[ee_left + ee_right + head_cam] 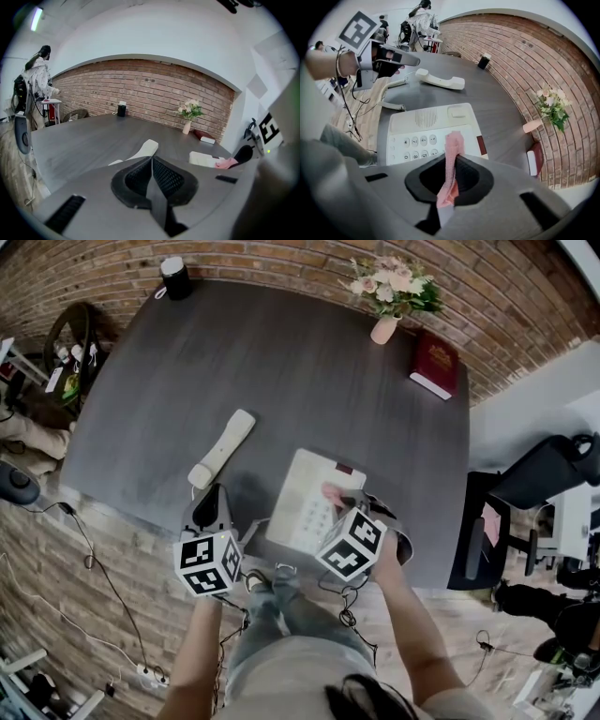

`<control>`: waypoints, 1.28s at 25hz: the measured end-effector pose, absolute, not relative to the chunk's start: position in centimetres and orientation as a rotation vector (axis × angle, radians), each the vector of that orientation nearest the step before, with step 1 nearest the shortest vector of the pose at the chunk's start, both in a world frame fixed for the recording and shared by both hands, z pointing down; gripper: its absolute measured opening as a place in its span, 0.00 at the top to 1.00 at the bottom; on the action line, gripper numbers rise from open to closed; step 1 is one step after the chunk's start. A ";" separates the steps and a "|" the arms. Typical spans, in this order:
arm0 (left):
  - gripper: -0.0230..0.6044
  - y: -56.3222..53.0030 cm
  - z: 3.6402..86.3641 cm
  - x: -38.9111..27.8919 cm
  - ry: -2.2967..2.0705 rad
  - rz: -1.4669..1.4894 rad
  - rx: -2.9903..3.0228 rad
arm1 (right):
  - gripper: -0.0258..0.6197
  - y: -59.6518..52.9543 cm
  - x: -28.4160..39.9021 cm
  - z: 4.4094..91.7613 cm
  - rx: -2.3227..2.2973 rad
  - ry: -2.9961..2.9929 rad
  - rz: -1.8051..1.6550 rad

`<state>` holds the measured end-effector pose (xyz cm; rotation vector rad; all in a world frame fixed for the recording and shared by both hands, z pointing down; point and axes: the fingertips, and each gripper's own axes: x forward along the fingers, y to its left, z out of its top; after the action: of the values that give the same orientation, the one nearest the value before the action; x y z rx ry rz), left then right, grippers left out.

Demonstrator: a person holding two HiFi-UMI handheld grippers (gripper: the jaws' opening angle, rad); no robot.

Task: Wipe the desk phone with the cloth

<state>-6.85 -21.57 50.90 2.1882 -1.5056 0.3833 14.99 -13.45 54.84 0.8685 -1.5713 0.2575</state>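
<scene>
The right gripper (452,159) is clamped on a pink cloth (453,143), whose free end is seen over the keypad of the desk phone (417,123) at the near edge of the dark tabletop (281,362). The handset (221,448) (off its cradle) is laid on the tabletop left of the phone, and near it the left gripper (151,161) is held with its jaws pressed together on nothing. A vase of flowers (385,315), a red book (435,364) and a black cylinder (174,277) are set along the far edge.
</scene>
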 end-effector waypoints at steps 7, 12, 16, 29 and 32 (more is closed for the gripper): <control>0.95 -21.0 50.9 -7.0 -1.501 0.383 2.194 | 0.92 -12.7 14.7 55.0 0.866 -1.570 0.263; 0.95 -20.5 50.8 -7.3 -1.501 0.383 2.191 | 0.92 -12.1 14.5 55.0 0.861 -1.569 0.263; 0.95 -20.1 50.9 -7.6 -1.501 0.383 2.190 | 0.92 -11.7 14.2 55.1 0.859 -1.571 0.266; 0.95 -18.8 51.1 -8.8 -1.505 0.392 2.184 | 0.92 -10.4 13.0 55.6 0.853 -1.571 0.273; 0.95 -18.6 51.1 -9.0 -1.503 0.392 2.186 | 0.92 -10.1 12.8 55.6 0.852 -1.571 0.273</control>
<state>-8.96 -18.56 51.14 2.1858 -1.5032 0.3915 12.81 -10.11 55.60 0.8516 -1.5714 0.2731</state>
